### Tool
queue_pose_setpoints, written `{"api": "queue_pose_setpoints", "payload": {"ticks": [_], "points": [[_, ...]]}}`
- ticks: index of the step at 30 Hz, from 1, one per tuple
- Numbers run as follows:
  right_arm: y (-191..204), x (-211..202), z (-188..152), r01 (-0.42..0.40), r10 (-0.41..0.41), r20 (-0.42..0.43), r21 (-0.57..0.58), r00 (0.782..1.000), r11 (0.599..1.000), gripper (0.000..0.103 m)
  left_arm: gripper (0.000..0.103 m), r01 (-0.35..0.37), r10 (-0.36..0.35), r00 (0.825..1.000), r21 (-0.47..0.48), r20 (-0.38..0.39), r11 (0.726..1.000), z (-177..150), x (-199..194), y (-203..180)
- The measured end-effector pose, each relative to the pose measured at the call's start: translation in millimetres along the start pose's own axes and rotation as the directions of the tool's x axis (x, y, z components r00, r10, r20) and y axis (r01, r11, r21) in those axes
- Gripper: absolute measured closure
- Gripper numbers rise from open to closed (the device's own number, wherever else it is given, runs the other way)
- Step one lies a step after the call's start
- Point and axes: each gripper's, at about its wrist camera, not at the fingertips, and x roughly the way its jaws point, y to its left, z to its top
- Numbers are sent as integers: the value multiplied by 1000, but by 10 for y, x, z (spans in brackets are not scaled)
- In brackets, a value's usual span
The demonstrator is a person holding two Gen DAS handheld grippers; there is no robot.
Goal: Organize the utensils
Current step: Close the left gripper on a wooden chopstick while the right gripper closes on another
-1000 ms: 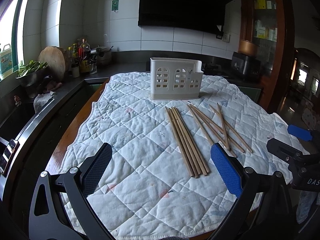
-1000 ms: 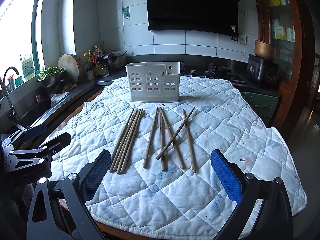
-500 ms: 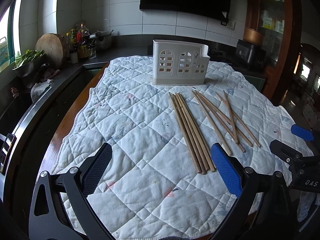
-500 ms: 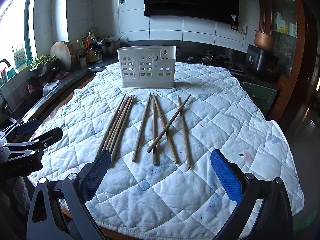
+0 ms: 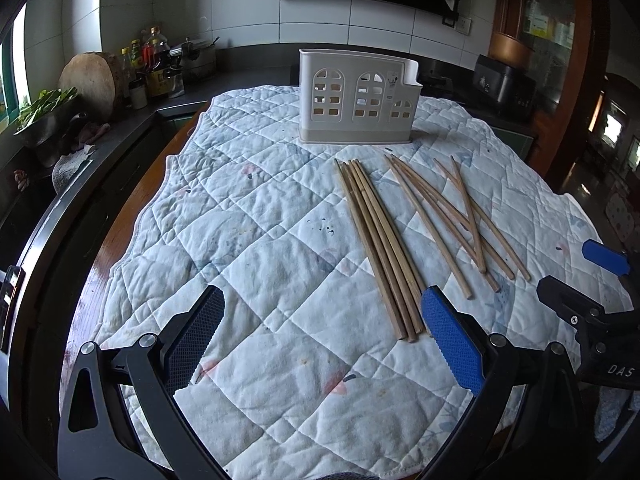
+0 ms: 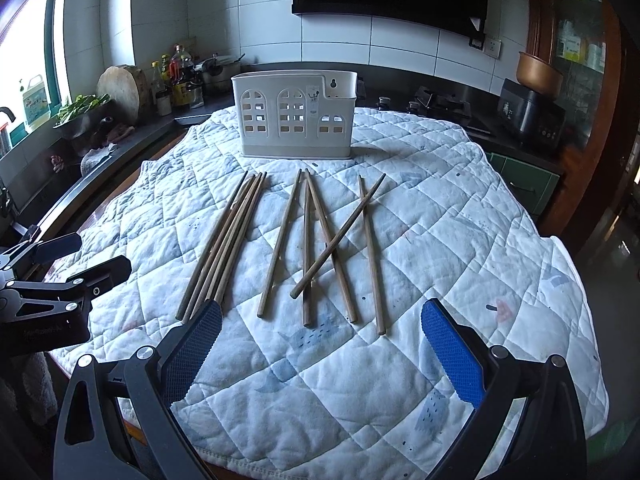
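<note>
- The left tool (image 5: 320, 336) hangs over the near part of the quilted cloth (image 5: 256, 240), its blue-padded fingers (image 5: 452, 340) spread wide and holding nothing.
- The near ends of the bundled chopsticks (image 5: 380, 248) lie just beside its right finger.
- The right tool (image 6: 320, 352) is likewise spread and empty, low above the cloth's near edge.
- The loose chopsticks (image 6: 320, 240) lie ahead of it, between its fingers in the view: several fanned out, one crossing the others at a slant.
- The bundle lies side by side to their left, its near ends at the right tool's left finger.
- Beyond both groups a white utensil holder (image 6: 296, 116) with arched cut-outs stands upright on the cloth-covered tabletop, apart from the chopsticks' far tips.
</note>
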Motion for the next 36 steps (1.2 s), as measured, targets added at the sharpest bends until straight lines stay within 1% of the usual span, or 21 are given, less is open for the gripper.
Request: {"api": "queue_pose_setpoints", "payload": {"ticks": [13,19,27,30,33,34,35,36], "points": [[-97,201,43,-4,5,-34,21,999,1000,6,6,17,-17,998,-7,-61,1000,54,238,-10],[-137,275,71,-4,5,-37,32,999,999,6,7,24,-24,997,-1,-77,1000,61,317,-11],[-177,354,112,-15,17,-36,59,999,998,8,8,39,-41,996,-22,-84,999,74,391,38],[-172,393,122,-17,19,-38,69,999,997,12,8,45,-48,995,-27,-88,999,71,418,39],[-163,442,134,-18,22,-48,75,999,997,21,8,46,-49,995,-33,-82,998,73,432,65],[-155,459,140,-21,25,-51,79,998,997,23,16,45,-48,996,-37,-81,998,78,438,78],[-151,475,144,-23,28,-52,84,998,996,24,21,44,-48,995,-45,-85,998,76,450,104],[-145,489,148,-26,31,-53,89,998,996,27,22,46,-51,995,-57,-88,997,78,468,129]]}}
